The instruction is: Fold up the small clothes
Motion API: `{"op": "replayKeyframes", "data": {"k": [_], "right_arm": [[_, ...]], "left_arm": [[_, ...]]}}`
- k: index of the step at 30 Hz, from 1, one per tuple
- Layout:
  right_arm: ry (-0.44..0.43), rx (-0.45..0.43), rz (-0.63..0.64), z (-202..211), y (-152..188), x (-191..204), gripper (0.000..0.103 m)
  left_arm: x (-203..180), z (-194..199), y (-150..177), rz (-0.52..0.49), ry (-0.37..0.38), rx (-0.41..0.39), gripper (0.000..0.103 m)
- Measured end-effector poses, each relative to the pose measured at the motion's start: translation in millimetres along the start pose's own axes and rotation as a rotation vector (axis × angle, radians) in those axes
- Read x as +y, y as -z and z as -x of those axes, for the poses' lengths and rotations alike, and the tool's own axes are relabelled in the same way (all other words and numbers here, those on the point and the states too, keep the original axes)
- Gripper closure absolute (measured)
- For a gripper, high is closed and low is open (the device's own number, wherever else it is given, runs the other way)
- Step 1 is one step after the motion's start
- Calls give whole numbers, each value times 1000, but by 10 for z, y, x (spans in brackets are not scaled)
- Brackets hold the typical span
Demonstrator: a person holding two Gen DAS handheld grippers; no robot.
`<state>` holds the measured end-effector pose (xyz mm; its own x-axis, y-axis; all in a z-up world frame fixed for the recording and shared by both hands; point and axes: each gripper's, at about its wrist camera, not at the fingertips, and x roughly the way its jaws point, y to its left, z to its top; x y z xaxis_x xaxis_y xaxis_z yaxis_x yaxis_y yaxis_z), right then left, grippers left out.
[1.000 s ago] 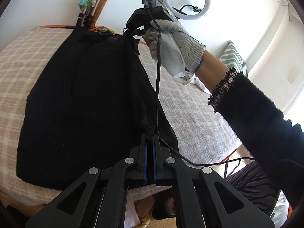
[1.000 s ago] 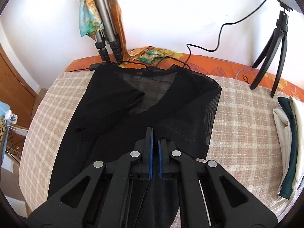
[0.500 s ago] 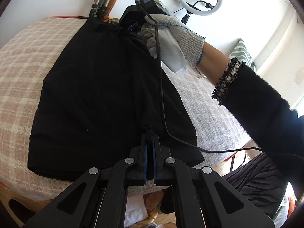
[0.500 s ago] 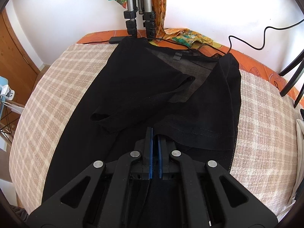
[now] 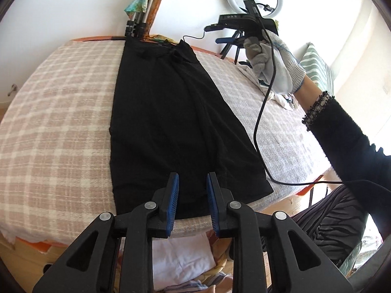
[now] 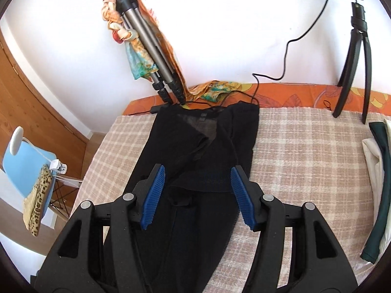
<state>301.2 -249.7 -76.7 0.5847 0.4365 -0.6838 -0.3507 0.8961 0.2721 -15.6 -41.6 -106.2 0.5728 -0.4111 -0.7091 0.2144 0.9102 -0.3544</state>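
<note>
A black sheer garment (image 5: 168, 112) lies lengthwise on the checked blanket (image 5: 56, 112), folded in from its sides into a long strip; it also shows in the right wrist view (image 6: 195, 171). My left gripper (image 5: 191, 183) is open and empty over the garment's near hem. My right gripper (image 6: 198, 175) is open and empty above the garment's folded-over right side. In the left wrist view the right gripper (image 5: 220, 33) is held up in a white-gloved hand (image 5: 273, 68), clear of the cloth.
A tripod (image 6: 156, 56) with a colourful scarf stands at the far edge of the bed. A ring-light stand (image 6: 354, 61) is at the far right. Folded cream and green clothes (image 6: 378, 171) lie at the right. A blue chair (image 6: 29, 168) stands left of the bed.
Both grippers were shut on the garment's edges and have opened and let go. The right side now lies folded over the middle. The right gripper has lifted away.
</note>
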Motion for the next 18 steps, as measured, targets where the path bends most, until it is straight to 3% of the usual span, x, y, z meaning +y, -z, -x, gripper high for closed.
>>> {"op": "replayKeyframes", "data": {"k": [6, 13, 18], "right_arm": [[88, 62, 14, 296, 366, -100, 44], [47, 114, 43, 794, 1088, 64, 45], [15, 196, 44, 936, 1758, 175, 45]], "left_arm": [[399, 38, -140, 23, -48, 31, 81], [658, -119, -129, 70, -19, 145, 81], [791, -177, -33, 140, 13, 180, 81]]}}
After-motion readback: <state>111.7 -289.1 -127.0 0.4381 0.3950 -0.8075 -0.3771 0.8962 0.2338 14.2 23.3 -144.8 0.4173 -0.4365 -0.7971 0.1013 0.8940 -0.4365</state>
